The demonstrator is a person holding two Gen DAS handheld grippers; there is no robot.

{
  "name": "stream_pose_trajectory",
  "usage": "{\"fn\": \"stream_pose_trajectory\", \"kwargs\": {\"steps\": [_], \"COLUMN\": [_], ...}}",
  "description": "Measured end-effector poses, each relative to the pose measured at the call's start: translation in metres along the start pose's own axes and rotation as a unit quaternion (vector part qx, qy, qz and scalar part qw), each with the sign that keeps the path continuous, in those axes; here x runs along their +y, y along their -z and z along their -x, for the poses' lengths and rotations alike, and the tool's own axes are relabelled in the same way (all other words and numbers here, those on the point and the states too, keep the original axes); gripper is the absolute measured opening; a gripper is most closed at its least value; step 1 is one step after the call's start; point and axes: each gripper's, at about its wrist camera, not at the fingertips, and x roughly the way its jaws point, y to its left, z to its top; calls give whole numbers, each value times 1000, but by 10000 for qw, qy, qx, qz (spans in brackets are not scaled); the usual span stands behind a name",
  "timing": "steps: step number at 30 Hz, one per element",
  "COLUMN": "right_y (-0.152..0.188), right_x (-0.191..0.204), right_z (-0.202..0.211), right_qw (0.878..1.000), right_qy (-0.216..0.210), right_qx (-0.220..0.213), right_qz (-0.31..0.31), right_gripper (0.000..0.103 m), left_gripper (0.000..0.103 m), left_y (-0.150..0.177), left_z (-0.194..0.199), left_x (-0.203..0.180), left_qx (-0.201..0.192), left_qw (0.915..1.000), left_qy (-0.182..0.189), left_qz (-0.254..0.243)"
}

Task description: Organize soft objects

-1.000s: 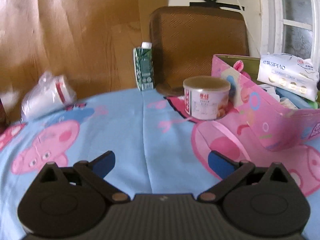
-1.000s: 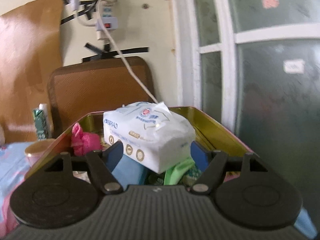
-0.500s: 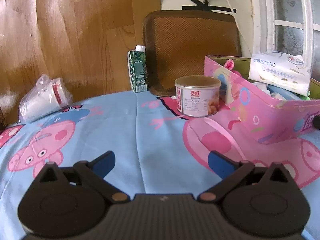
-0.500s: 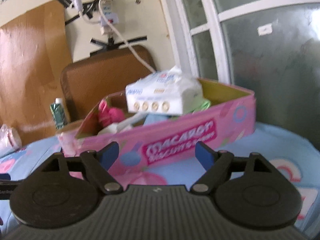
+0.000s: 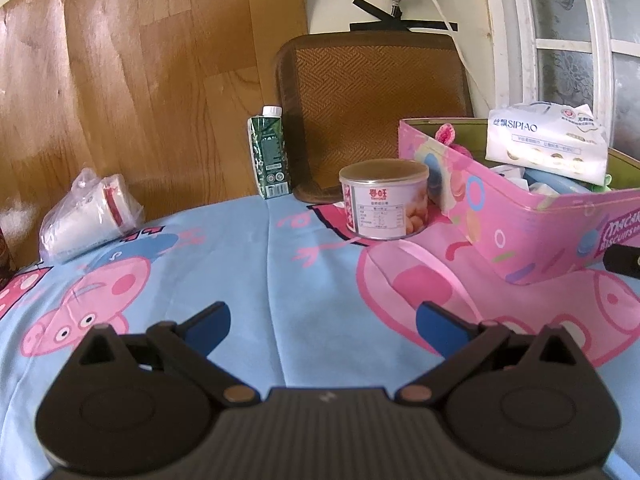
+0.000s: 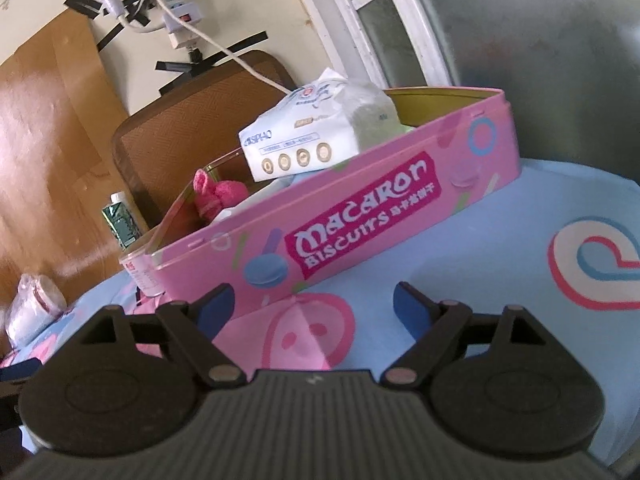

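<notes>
Two grippers empty: right gripper point(image 6: 308, 304) backed off from pink tin point(image 6: 360, 216), jaws opening, nothing between; tissue pack point(image 6: 316, 132) now atop tin's pile (drop looks done); left gripper point(image 5: 320, 322) wide open beside tin

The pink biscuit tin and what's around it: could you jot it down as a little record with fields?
tin: pink biscuit tin, lid off, on blue cartoon blanket
on top of contents: white tissue pack
also inside: pink knitted item
beside tin: round can, upright
further back: green carton
left tongs: open, empty
right tongs: opening, empty
</notes>
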Motion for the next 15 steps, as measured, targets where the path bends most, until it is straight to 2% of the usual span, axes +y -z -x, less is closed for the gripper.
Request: {"fn": "stream_pose_trajectory", "kwargs": {"steps": [8, 15], "right_y": [0, 1], "right_x": [0, 4], "right_z": [0, 1], "right_qw": [10000, 9999], "right_qy": [-92, -103], "right_qx": [19, -14], "right_qz": [10, 135], "right_gripper": [91, 91], "left_gripper": [103, 103], "left_y": [0, 3], "left_z": [1, 7], "left_x": [-1, -9], "left_qx": [-14, -184], "left_qw": [10000, 9983], "left_qy": [66, 451], "left_qz": [-44, -313]}}
